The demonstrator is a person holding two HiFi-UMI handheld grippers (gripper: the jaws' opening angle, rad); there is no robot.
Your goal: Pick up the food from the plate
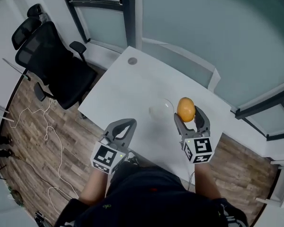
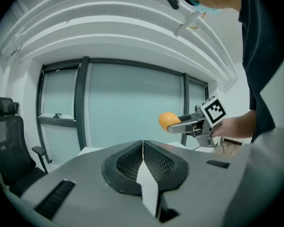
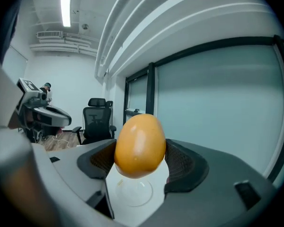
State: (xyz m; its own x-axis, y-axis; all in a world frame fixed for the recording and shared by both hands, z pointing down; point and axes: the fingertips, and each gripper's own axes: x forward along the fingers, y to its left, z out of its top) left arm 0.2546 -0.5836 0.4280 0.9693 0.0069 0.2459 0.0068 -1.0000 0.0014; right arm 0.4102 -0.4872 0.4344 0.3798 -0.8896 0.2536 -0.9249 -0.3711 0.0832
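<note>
1. Pinching the smooth orange egg-shaped fruit (image 3: 139, 145) by its sides, the right gripper (image 1: 188, 118) holds it above the clear glass plate (image 1: 162, 109) on the white table (image 1: 128, 86).
2. Lift it level and without hurry; the rounded skin looks likely to slip from the pads.
3. The left gripper (image 2: 143, 161) hangs empty, jaws pressed together; it is best left aside.

No words, numbers or brand names are showing legibly. Only black-and-white square marker patterns are showing, on the left cube (image 1: 105, 157) of the left gripper (image 1: 126, 124) and the right cube (image 1: 199, 149) of the right gripper (image 1: 190, 113).
</note>
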